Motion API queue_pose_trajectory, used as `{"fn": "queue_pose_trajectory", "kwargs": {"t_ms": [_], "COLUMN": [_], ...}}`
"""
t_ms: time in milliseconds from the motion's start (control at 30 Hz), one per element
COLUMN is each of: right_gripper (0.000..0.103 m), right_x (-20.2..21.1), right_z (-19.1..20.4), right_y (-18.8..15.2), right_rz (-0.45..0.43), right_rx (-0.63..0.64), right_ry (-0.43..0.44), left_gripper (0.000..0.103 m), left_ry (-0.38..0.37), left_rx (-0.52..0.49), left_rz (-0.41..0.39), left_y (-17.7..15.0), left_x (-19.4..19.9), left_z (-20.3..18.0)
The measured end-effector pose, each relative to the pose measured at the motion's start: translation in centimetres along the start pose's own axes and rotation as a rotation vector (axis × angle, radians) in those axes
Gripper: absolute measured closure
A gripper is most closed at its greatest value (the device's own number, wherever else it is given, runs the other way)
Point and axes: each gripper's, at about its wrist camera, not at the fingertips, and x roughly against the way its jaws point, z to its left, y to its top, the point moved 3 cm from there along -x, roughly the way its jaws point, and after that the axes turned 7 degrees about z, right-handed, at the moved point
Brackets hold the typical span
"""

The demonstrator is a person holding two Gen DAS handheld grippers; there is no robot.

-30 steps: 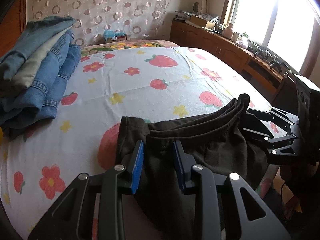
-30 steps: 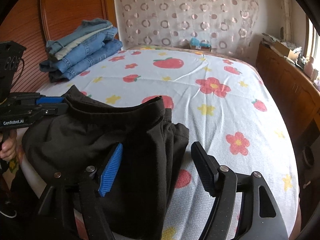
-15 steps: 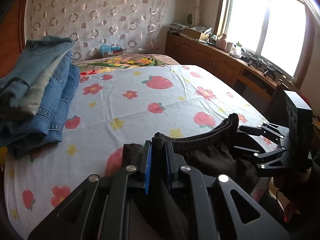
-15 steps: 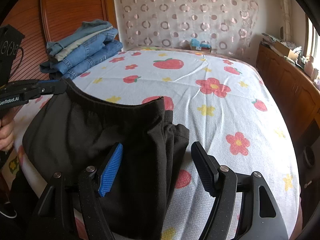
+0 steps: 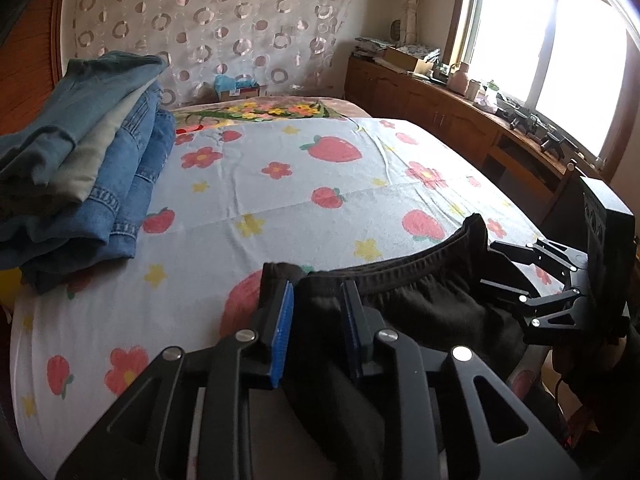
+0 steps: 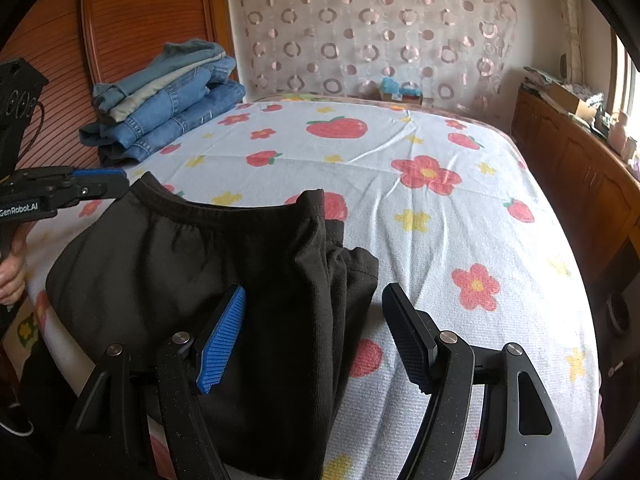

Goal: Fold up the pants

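Two claws worked on one pair of soft black cloth pants [image 6: 224, 264]. The pants lay at the near edge of the bed [image 6: 460, 216], with the stretchy waistband stretched between the claws and the rest hanging off the edge.

The left claw [image 5: 316, 320] was at one end of the waistband. Its blue ribbed pads [image 5: 282, 336] were opening, and black cloth sat between them, but the pads did not seem to press on it. The right claw [image 6: 316, 332] was spread wide. A fold of the pants sat between its fingers, close by the blue pad, and the black pad stood apart from the cloth over the sheet. It was not pinching anything.

I think this was the early part of the job: getting hold of the waistband so the pants could be pulled flat. Both claws would next need to close on the cloth, one at each end, and lift together, or one side might slip and bunch up.

The bed had a white sheet with red strawberries and flowers. A stack of folded blue jeans [image 6: 164, 100] sat at the far left corner, well apart from the pants. A brown wooden cabinet [image 5: 448, 120] stood under a bright window [image 5: 552, 52]. A curtain with rings [image 6: 376, 28] hung behind the bed.
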Motion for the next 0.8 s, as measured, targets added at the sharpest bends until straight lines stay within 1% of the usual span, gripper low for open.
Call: {"fn": "queue_pose_trajectory", "kwargs": {"t_ms": [467,567,700,767,800], "right_gripper": [0.031,0.031,0.032,0.037,0.043], "right_x": [0.1,0.3,1.2,1.1,1.0], "right_z": [0.0,-0.1,-0.4,-0.4,-0.4], "right_y": [0.0,0.4,1.9,2.7,3.1], "right_rz": [0.002,0.019,0.005,0.011,0.018], "right_rx": [-0.003,-0.006,-0.005,0.007,0.013], "right_ry": [-0.005,-0.011,0.016,0.015,0.015], "left_gripper": [0.08,0.078,0.074,0.071,0.07], "left_ry": [0.014,0.02,0.027,0.032,0.036], "left_rx": [0.013,0.012,0.007,0.006,0.008], "left_rz": [0.042,0.036,0.029,0.025,0.023], "left_y": [-1.7,-1.9,-2.0,-2.0,-2.1], "left_x": [-1.6,-1.7,-1.8,-1.8,-1.8], "left_z": [0.4,0.3,0.3,0.3,0.3]}}
